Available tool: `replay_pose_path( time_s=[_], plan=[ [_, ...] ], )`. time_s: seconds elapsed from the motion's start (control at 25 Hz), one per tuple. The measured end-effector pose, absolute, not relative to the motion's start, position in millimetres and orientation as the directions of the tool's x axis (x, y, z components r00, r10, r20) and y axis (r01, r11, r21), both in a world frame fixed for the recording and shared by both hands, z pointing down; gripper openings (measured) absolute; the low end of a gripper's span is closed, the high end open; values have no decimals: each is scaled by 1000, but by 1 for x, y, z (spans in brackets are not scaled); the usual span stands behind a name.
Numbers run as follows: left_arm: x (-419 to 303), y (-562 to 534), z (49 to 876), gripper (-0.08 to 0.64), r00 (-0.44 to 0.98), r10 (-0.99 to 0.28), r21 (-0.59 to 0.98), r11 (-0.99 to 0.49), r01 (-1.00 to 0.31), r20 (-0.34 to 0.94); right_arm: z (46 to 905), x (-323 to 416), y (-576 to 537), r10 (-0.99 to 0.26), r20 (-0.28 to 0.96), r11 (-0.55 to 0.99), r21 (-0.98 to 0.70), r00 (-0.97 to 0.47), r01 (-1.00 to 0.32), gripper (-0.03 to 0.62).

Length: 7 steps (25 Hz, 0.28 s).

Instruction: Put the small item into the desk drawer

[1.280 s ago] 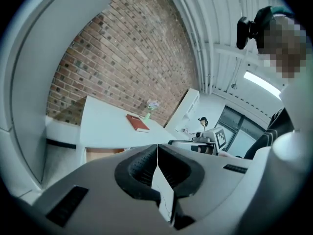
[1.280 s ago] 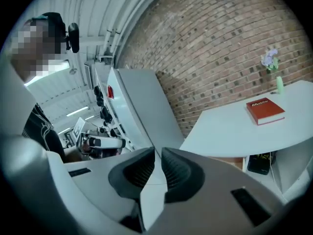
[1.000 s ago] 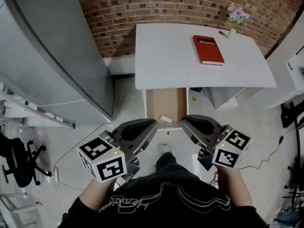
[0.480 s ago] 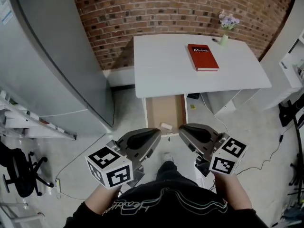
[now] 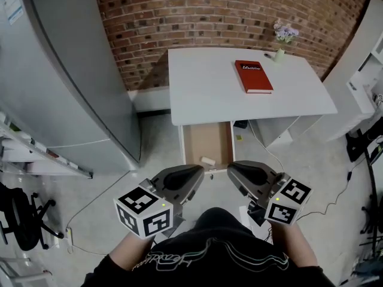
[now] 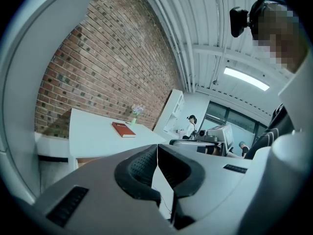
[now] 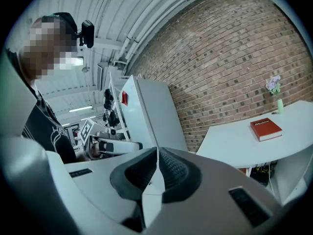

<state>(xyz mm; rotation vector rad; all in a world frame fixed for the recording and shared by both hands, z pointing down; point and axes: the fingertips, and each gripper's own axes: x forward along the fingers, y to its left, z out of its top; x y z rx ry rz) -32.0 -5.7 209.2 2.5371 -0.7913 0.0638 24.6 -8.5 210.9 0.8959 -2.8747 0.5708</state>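
L gripper (image 5: 198, 171) & R gripper (image 5: 231, 168) held side by side, both clenched empty, pointing abt level toward open desk drawer (image 5: 192, 143) w/ small item (image 5: 207, 160) inside.

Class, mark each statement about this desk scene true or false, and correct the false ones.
1. The desk drawer stands open. True.
2. The red book lies on the white desk. True.
3. The small item lies on the desk top. False: it lies inside the drawer.
4. The left hand-held gripper holds the small item. False: its jaws are together, empty.
5. The flower vase stands at the desk's near edge. False: it stands at the far edge, by the brick wall.
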Motion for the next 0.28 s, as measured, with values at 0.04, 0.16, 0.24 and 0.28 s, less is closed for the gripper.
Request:
replay_pose_path(
  time_s=[0.04,0.16,0.24,0.28],
  plan=[
    [-32,-5,210,23,833,-522,430,-720,-545,183,211,24,-8,-533,182,760,-325,-826,-562,49],
    [-34,-2,211,23,834,-518,423,-724,-545,188,211,19,-5,-529,187,764,-319,-828,-561,49],
    [-36,-1,210,23,834,-519,418,-726,-546,188,209,17,-4,-532,190,765,-310,-825,-565,49],
    [-37,0,210,23,834,-519,416,-727,-547,188,208,16,-3,-534,191,765,-304,-824,-567,49]
  ],
)
